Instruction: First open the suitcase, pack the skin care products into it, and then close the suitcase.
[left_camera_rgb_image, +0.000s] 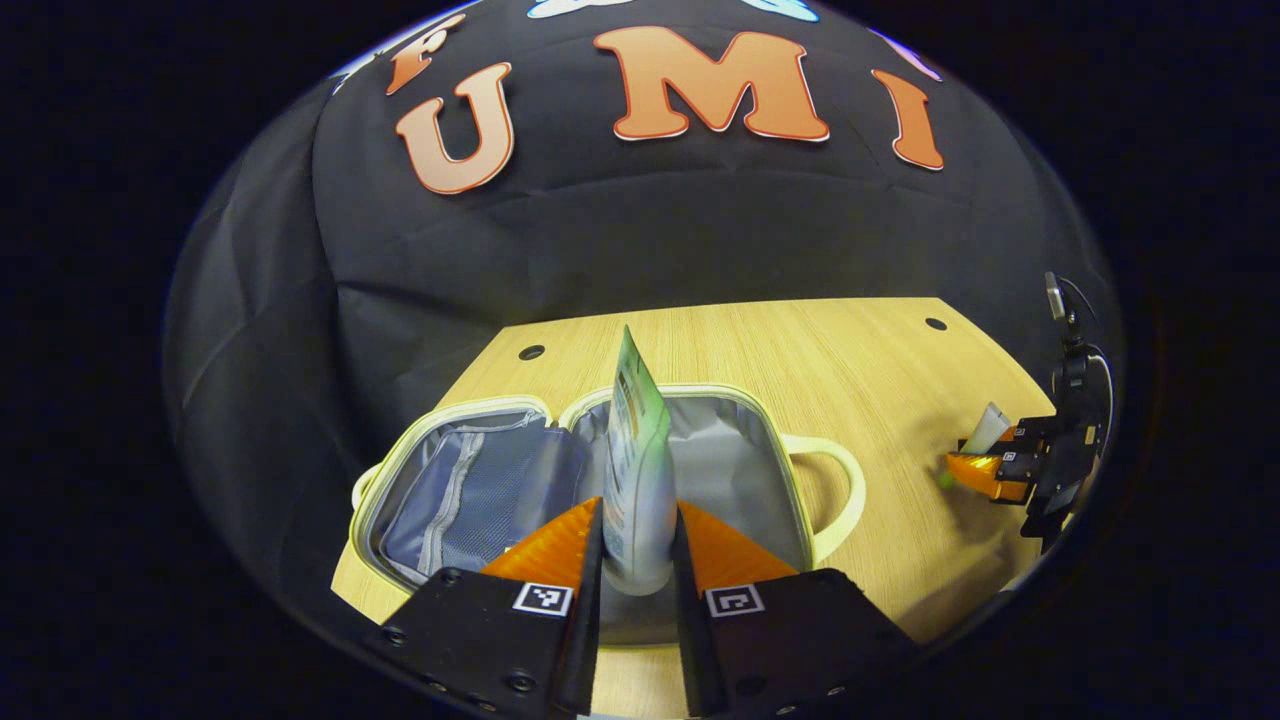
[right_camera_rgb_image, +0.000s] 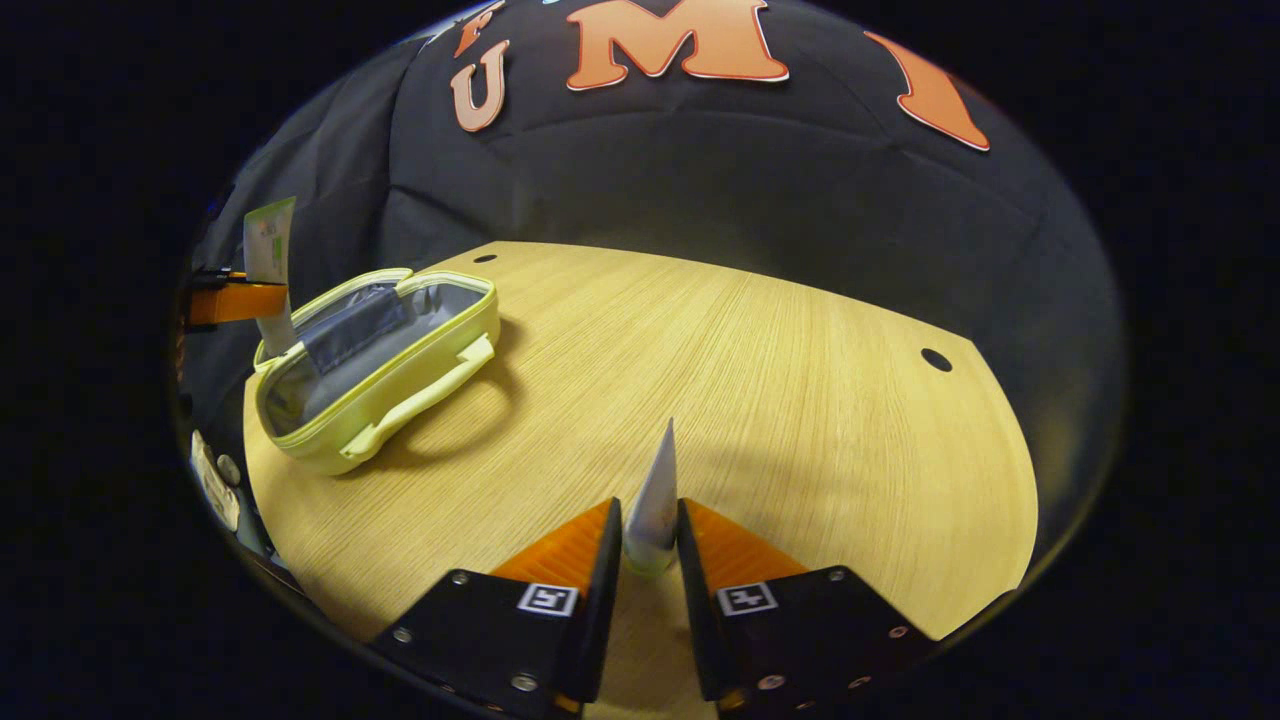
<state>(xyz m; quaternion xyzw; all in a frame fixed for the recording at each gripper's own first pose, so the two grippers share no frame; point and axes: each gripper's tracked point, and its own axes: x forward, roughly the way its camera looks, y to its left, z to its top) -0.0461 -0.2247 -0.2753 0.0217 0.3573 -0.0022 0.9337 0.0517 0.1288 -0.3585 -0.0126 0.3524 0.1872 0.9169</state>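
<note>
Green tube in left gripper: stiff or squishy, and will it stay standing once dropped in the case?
The green tube is probably soft plastic: its top is crimped flat, so the left gripper could dent it. It stands tall and thin over the open suitcase, so once released it would likely tip and lie flat. It looks light for its size.

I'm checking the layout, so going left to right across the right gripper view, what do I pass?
Left gripper holding a green-and-white tube → open yellow-green suitcase on the wooden table → small pale tube pinched in the right gripper → hole in the tabletop.
</note>
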